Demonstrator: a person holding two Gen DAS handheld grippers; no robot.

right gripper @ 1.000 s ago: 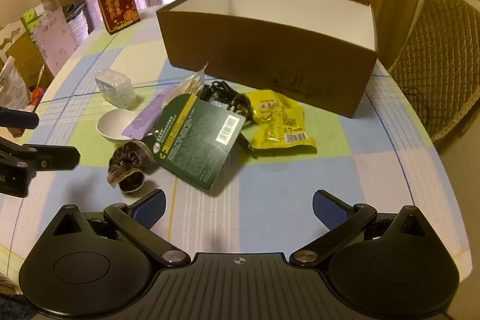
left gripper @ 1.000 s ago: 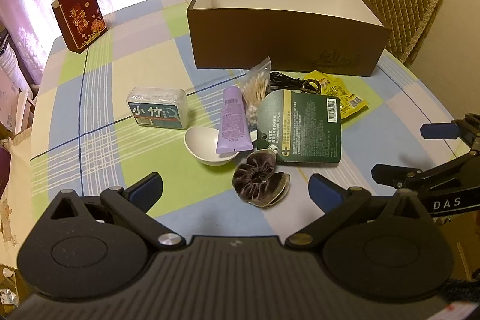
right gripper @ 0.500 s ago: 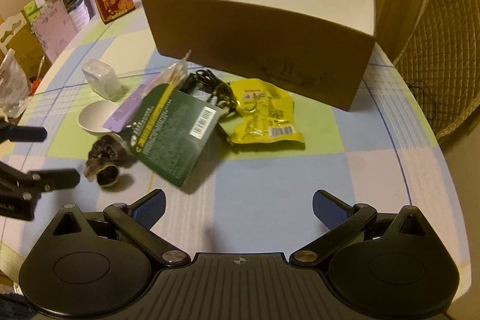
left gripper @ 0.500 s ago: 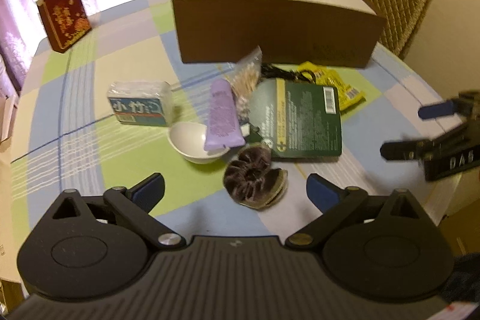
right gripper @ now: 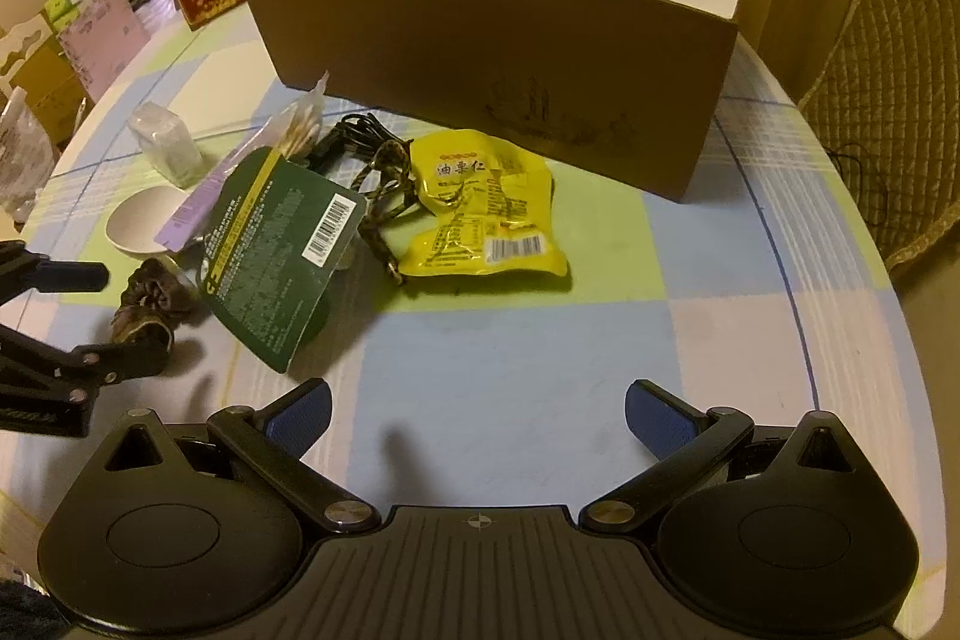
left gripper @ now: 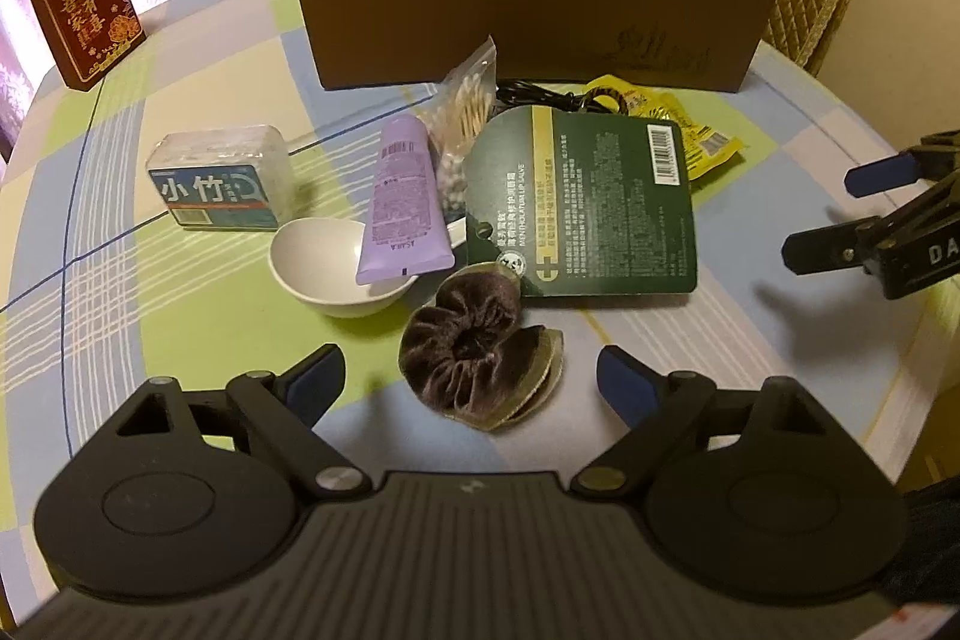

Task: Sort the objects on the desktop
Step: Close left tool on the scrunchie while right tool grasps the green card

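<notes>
Left wrist view shows left gripper (left gripper: 471, 379), jaws wide and just been closing around the scrunchie (left gripper: 474, 361); its card backing could slip free.

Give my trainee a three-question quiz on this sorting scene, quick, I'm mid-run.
1. True or false: the purple tube rests partly over the white bowl.
2. What lies between the left gripper's open jaws: A) brown scrunchie B) yellow snack packet C) cotton swab bag?
3. Name the container behind the clutter.

Key: 1 true; 2 A, not yet gripped; 3 the open brown box.
</notes>
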